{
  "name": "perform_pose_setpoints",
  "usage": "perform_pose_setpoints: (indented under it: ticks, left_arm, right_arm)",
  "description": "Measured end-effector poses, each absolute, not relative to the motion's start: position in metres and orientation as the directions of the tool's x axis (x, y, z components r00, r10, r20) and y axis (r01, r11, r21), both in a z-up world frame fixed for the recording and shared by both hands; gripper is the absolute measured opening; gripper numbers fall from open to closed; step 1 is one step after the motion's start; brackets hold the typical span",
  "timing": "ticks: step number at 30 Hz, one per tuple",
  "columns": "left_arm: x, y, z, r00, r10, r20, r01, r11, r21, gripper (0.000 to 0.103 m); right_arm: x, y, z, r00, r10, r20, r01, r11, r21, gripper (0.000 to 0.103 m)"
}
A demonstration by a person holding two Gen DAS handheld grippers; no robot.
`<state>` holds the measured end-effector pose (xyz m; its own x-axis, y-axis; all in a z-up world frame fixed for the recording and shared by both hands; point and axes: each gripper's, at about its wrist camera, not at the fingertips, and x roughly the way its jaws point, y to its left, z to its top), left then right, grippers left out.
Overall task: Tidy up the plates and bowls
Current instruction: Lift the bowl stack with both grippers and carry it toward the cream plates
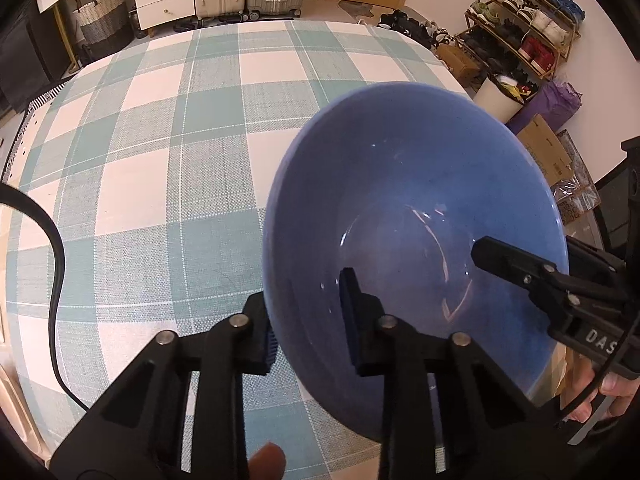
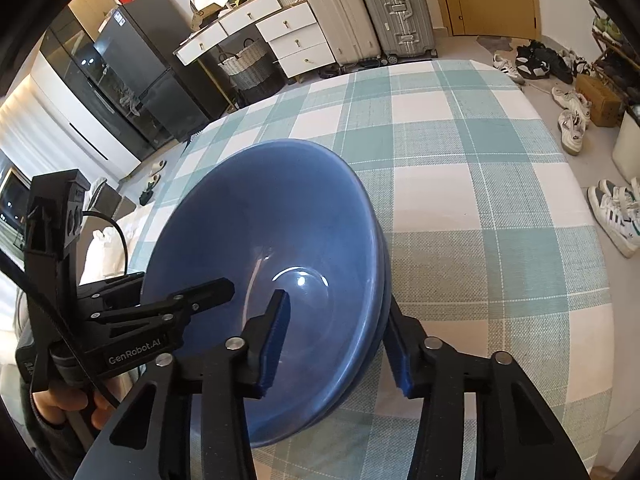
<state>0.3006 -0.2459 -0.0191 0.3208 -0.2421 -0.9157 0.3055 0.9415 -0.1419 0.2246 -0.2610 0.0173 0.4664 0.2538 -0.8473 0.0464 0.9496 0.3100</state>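
Checked tablecloth (image 1: 168,184): covered the table. Blue bowl (image 1: 416,216): stood on the cloth, between both claws. Left gripper (image 1: 310,320): clamped on the bowl's near-left rim. Right gripper (image 2: 340,344): clamped on the opposite rim, where two stacked rims showed.

Both wrist views are bright and evenly lit by soft, diffuse indoor light. The glossy blue ceramic bowl (image 1: 416,208) (image 2: 272,264) carries small white specular highlights and curved streaks of glare near its base. Shadows on the teal-and-white checked tablecloth (image 1: 160,160) (image 2: 480,200) are faint and soft-edged. Strong fisheye distortion bows the table edge and bends the furniture behind it; the corners darken to a black vignette. Focus is sharp at centre, softer towards the rim.
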Motion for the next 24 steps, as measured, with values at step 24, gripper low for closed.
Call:
perform_pose_setpoints:
  ticks: [24]
  left_arm:
    - [0.288,-0.240,-0.026,0.347,-0.191,-0.918,0.264,0.959,-0.100,0.017]
  right_arm:
    - [0.229,-0.248,0.011,0.470,0.207,-0.858,0.005,0.972,0.237,0.026]
